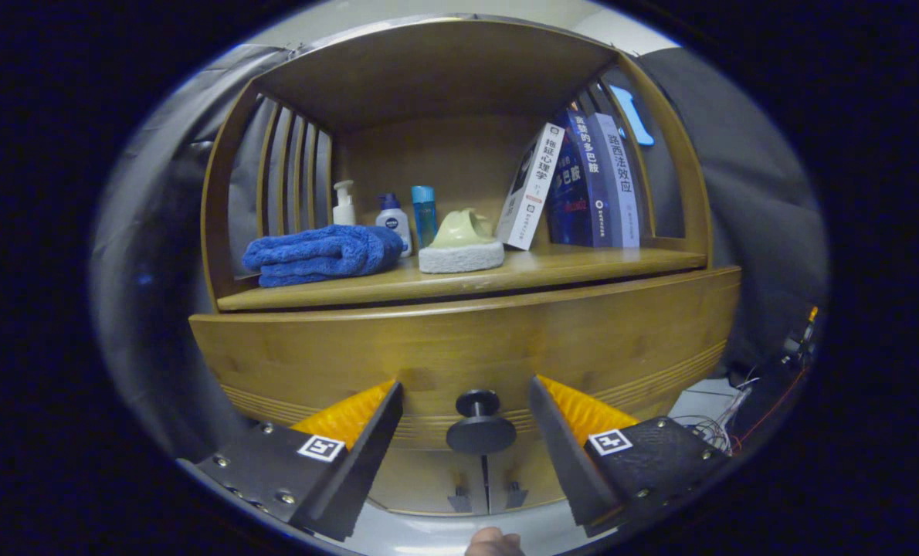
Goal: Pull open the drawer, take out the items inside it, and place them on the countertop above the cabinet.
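Now fingers (466,401) wide apart, empty, flanking the shut drawer's (467,347) knob (480,423).

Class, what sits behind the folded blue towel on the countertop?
Behind the blue towel stand three bottles, their lower parts hidden by it. The open gripper straddles the drawer knob.

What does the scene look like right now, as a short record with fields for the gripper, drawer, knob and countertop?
gripper: gripper open, fingers either side of the knob, not touching it
drawer: drawer front closed
knob: round dark knob between the fingers
countertop: countertop holds a blue towel, three bottles, a sponge brush and books
task stage: drawer not yet pulled
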Available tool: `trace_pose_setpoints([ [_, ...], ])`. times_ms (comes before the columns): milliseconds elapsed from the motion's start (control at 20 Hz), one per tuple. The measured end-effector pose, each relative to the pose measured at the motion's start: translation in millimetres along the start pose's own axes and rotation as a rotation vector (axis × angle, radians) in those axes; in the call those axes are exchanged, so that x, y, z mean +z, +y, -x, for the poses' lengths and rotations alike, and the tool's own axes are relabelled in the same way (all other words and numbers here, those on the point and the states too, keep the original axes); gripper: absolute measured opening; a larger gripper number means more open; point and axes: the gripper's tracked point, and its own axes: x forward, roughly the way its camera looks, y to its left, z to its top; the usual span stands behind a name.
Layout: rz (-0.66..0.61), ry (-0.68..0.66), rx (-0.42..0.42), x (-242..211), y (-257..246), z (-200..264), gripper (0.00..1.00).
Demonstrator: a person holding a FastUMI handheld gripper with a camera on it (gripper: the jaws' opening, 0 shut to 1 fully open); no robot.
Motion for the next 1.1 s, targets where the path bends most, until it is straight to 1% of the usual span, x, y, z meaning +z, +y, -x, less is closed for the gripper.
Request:
trace_pose_setpoints([
  [300, -0.071, 0.030, 0.011, -1, 2, -18, 0.99],
  [650, -0.065, 0.050, 0.010, 0, 2, -24, 0.99],
  [750, -0.047, 0.057, -0.015, 2, -1, -23, 0.99],
  [800, -0.036, 0.048, -0.022, 7, -1, -20, 0.99],
  [950, -0.016, 0.008, 0.009, 24, 17, -1, 0.99],
  [1050, 0.015, -0.016, 0.027, 33, 28, 22, 0.99],
  [1100, 0.034, -0.025, 0.021, 35, 31, 39, 0.99],
])
